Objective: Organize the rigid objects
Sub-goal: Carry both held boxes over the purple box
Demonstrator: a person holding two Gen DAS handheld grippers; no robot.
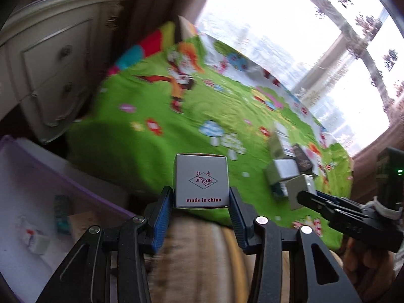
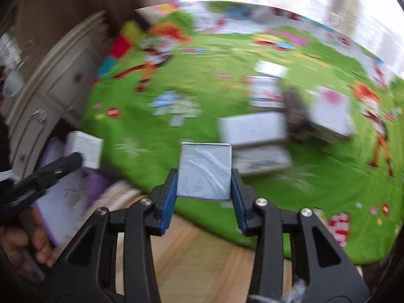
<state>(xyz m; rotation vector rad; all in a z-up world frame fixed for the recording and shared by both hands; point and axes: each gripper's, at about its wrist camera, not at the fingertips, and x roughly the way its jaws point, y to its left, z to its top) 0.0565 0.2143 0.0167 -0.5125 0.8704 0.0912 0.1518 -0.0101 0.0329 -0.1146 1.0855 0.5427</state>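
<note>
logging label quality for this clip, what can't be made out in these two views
- Small packs in the purple bin, left wrist view: motion blur, print unreadable.
- Pile of boxes on the green mat, right wrist view: smeared, count and labels unclear.
- Silver box in the right gripper: only one face shows, no print legible.
- White box in the left gripper: its underside is hidden by the fingers.

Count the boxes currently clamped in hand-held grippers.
2. The left hand-held gripper clamps a white "made in china" box; the right hand-held gripper clamps a silvery box. More boxes lie loose on the green bedspread, unheld.
</note>
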